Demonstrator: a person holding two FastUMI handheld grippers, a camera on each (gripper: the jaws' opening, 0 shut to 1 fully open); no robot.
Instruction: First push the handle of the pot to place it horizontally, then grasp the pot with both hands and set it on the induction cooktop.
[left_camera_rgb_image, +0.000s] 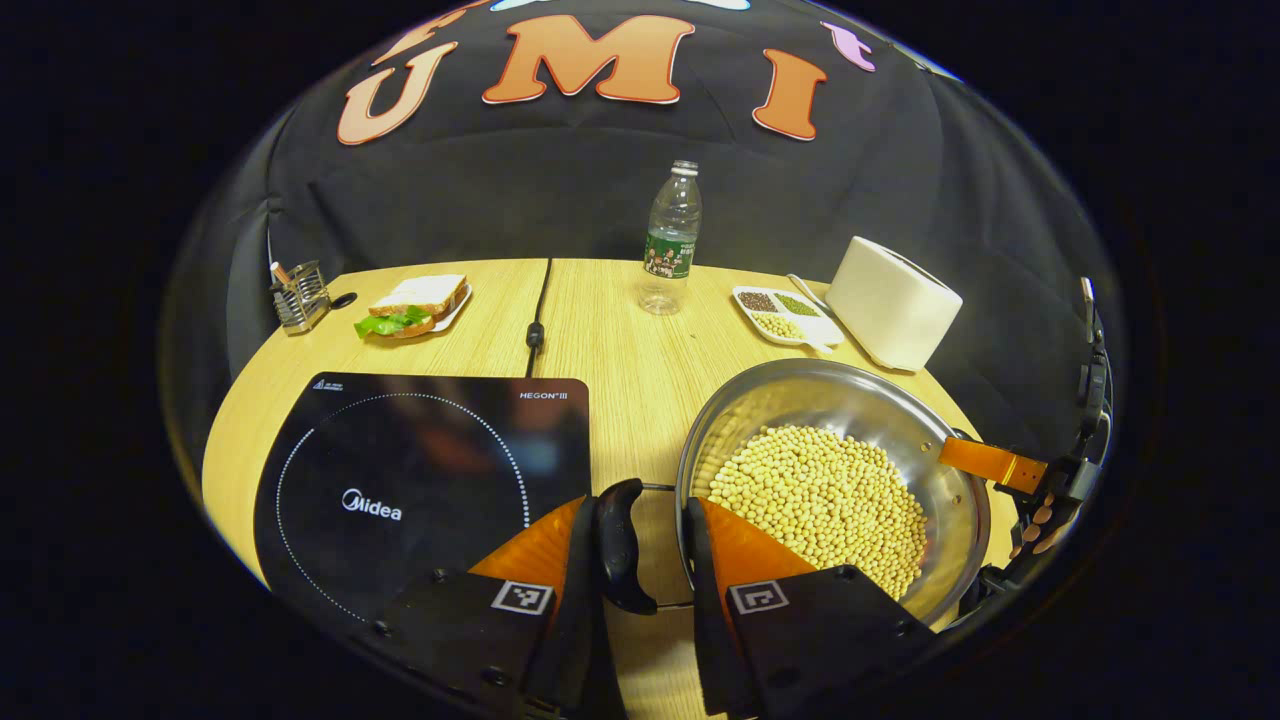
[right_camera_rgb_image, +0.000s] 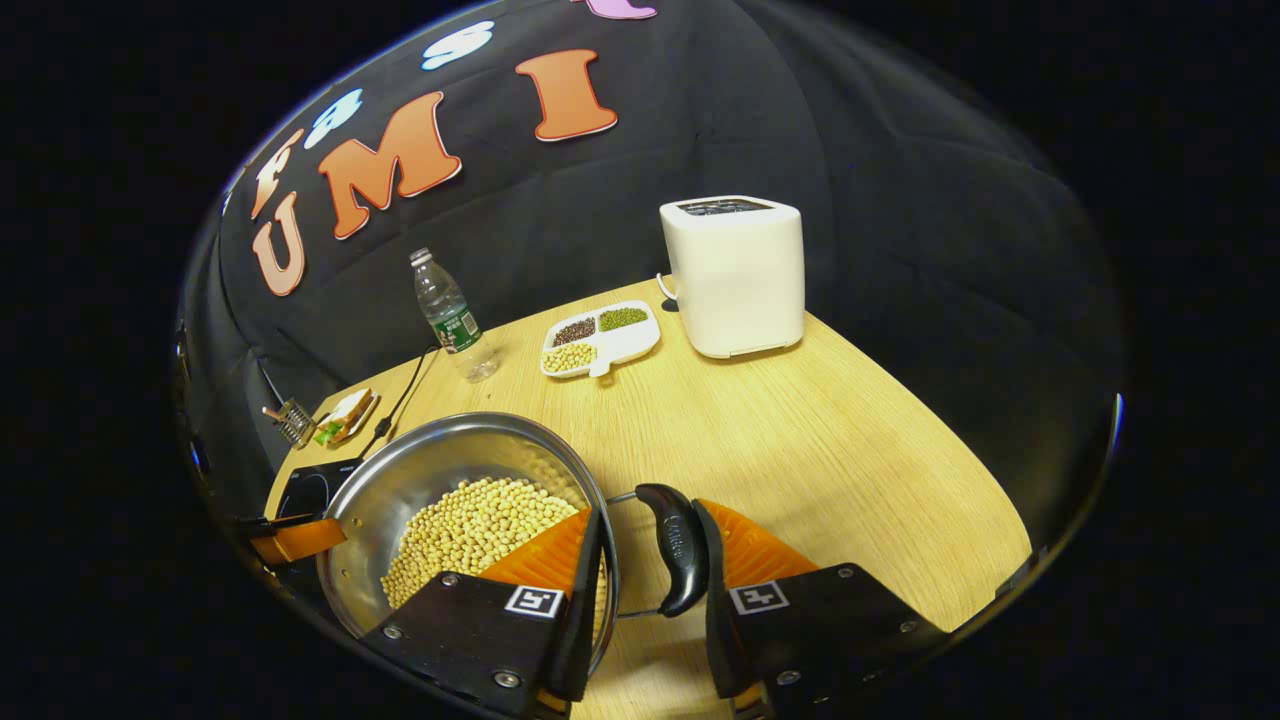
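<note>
Steel pot (left_camera_rgb_image: 960, 500) of soybeans (left_camera_rgb_image: 825, 500), handles between both grippers' fingers (left_camera_rgb_image: 580, 560).

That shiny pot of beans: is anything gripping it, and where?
Yes. The round steel pot of pale beans is held by its two black side handles: left gripper on one, right gripper on the other.
</note>
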